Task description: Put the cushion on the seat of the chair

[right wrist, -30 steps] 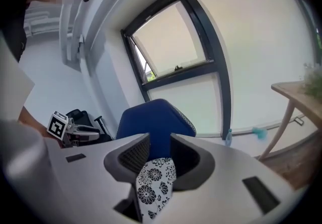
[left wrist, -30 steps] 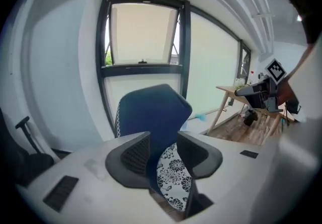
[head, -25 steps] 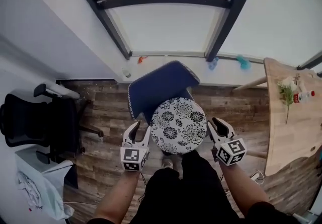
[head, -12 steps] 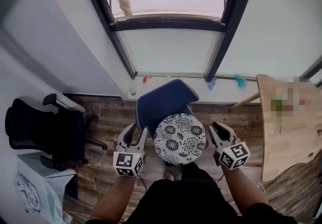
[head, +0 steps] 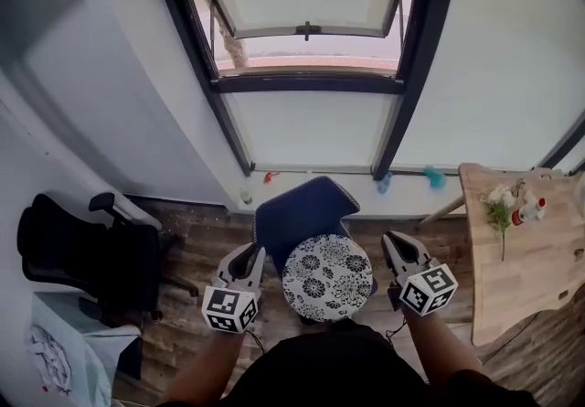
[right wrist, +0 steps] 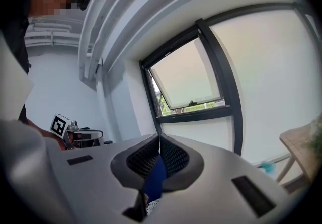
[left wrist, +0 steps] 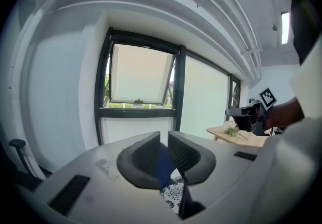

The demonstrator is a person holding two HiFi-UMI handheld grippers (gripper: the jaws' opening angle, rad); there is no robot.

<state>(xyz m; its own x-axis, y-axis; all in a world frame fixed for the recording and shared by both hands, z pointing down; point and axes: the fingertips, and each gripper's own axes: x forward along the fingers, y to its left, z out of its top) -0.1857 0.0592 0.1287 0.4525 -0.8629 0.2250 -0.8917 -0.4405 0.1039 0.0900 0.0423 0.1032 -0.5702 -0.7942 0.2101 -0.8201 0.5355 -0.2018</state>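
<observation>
Because it had nothing to carry, the left gripper had just been closing its jaws. They stood a little apart with nothing between them. The right gripper had just been closing too, and its jaws were pressed together on nothing. Between the two, the round flowery cushion lay flat on the seat of the blue chair, so the job looked done. The chair's back was on the far side, by the window.
</observation>
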